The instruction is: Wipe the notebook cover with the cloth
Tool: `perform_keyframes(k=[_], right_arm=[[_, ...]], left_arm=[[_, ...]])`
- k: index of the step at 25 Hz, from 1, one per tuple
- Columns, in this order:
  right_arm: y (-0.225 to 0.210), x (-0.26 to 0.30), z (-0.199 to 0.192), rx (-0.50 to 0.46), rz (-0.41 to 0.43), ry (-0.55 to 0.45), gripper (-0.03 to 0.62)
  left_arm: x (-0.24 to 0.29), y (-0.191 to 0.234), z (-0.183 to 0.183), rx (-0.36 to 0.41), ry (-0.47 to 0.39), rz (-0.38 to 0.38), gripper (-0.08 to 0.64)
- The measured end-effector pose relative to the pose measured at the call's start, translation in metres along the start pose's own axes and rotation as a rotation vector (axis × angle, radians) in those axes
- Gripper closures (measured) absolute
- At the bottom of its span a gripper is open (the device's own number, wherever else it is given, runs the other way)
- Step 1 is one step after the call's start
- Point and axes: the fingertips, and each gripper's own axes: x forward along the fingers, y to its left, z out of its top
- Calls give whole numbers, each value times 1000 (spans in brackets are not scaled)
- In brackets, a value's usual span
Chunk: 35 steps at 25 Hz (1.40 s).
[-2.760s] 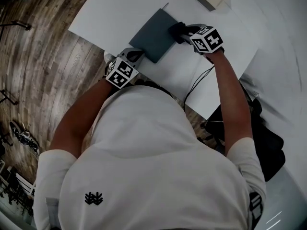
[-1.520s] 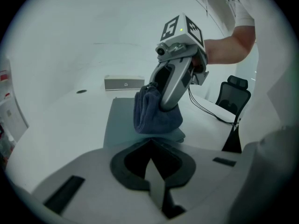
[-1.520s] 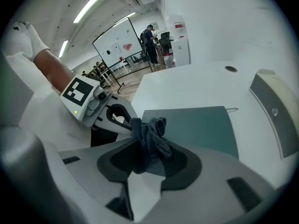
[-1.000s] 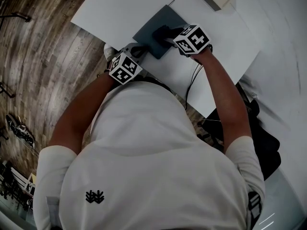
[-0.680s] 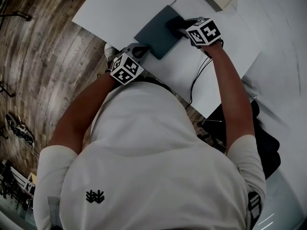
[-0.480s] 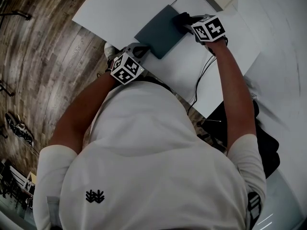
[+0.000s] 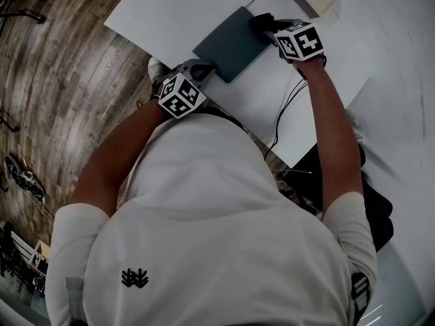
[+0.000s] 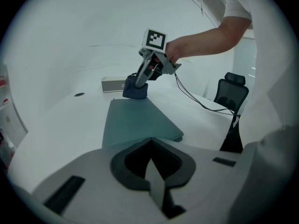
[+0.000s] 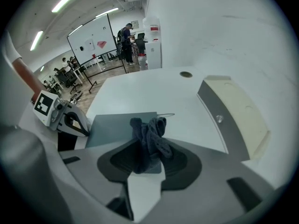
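A dark teal notebook (image 7: pixel 230 44) lies flat on the white table (image 7: pixel 170 12). My right gripper (image 7: pixel 266 27) is shut on a dark bunched cloth (image 7: pixel 260 23), which rests on the cover's far right corner. In the right gripper view the cloth (image 9: pixel 150 136) hangs between the jaws of the right gripper (image 9: pixel 148 147), over the notebook (image 9: pixel 114 127). My left gripper (image 7: pixel 201 68) is shut and sits at the notebook's near corner. In the left gripper view, the left gripper (image 8: pixel 150 146) has the cover (image 8: pixel 135 120) stretching away from it to the cloth (image 8: pixel 135 90).
A beige box (image 9: pixel 238 115) lies at the table's back right. A black cable (image 7: pixel 287 107) trails from the right gripper over the near table edge. An office chair (image 8: pixel 232 91) stands beside the table. Wooden floor (image 7: pixel 61 80) lies to the left.
The right gripper has dragged the cloth across the cover from its middle to the far right corner. The left gripper has stayed at the near corner.
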Motion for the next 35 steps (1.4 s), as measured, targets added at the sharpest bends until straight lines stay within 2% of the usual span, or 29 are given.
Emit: perform_keyframes(k=[3,9,16,24,35], right_arm=[[33,-1,10,-24,80,-17,457],[111,10,18,-142,222,13,457],[156,32,15,-223,301,61,457],[138,36,14,-186,286,60,457],[51,31,13,-104,156,45,457]], left_arm=[[0,0,-1,3,4,-1,554],[1,-1,-1,2,4,-9,554],[1,-3,0,21,7,-30,554],[1,-4,-1,24,14,-32,554],[2,-4,-2,21,16,-41,554]])
